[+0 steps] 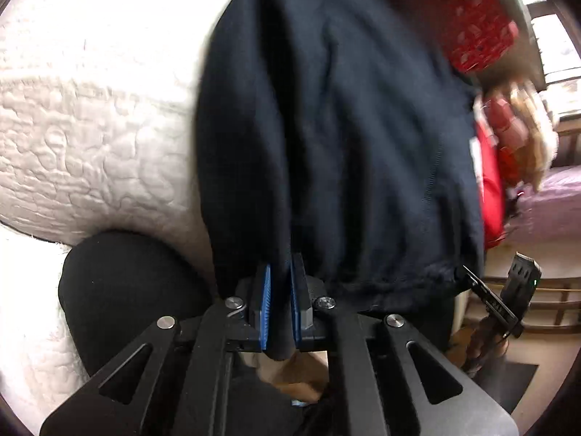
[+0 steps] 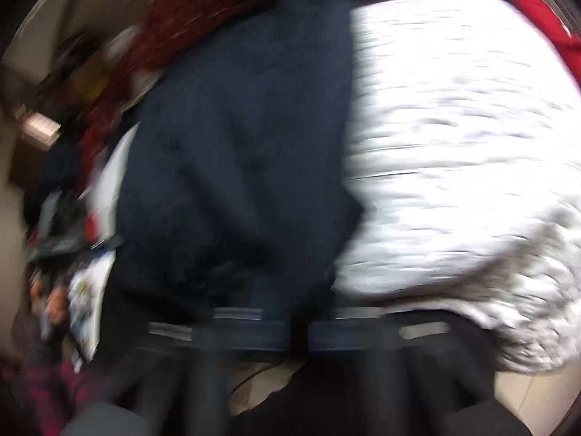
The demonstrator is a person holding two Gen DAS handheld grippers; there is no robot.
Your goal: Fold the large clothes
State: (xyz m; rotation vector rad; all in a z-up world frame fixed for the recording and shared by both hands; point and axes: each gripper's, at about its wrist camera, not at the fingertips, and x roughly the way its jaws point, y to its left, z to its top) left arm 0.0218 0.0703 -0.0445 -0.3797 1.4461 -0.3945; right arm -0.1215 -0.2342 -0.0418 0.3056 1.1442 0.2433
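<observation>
One large dark navy fabric garment (image 1: 326, 138) fills the left wrist view, spread from twelve o'clock down to the centre over a white quilted bed cover (image 1: 90, 138) that takes up the nine o'clock side. The left claw (image 1: 280, 305) is clenched on a fold of that garment's lower edge, its two blue-faced pads (image 1: 264, 301) pinching the cloth between them at six o'clock. At one o'clock lies one red patterned cloth (image 1: 464, 18), and at three o'clock one red bag-like item (image 1: 490, 181), partly hidden. The right wrist view is badly smeared by motion: the same navy garment (image 2: 236, 152) runs from twelve to six o'clock, the white cover (image 2: 454, 152) sits at three o'clock, and the right claw (image 2: 297, 334) at six o'clock looks drawn together against the garment's hem, gripping it as far as the blur allows. Clutter at nine o'clock is too blurred to count.
</observation>
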